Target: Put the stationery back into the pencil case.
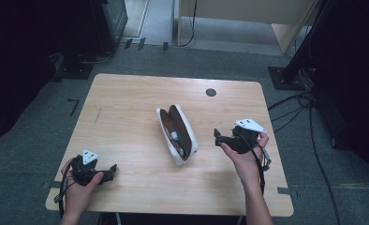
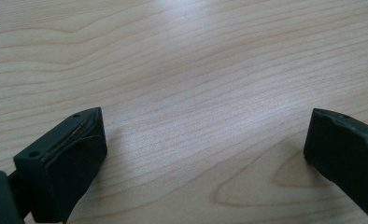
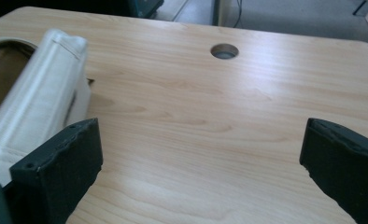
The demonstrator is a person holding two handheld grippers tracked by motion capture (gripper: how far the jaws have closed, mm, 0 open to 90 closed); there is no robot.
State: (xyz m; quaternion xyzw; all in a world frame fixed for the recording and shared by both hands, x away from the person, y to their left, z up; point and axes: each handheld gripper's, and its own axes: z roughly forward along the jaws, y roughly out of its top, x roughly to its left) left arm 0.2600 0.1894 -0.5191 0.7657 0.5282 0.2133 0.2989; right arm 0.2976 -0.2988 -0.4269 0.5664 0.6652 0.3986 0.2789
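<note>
Pale wood table (image 1: 126,108) carries everything. Nearest, the left tongs (image 1: 111,172) rest low on it, jaws spread wide over bare grain. Farther along, the right tongs (image 1: 217,136) also gape wide and empty, just right of the open white glasses case (image 1: 178,133). Beyond them sits a round cable hole (image 1: 211,92).

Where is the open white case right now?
In the high view, the case lies open mid-table, between the left gripper and the right gripper, nearer the right one and not touching either.
</note>
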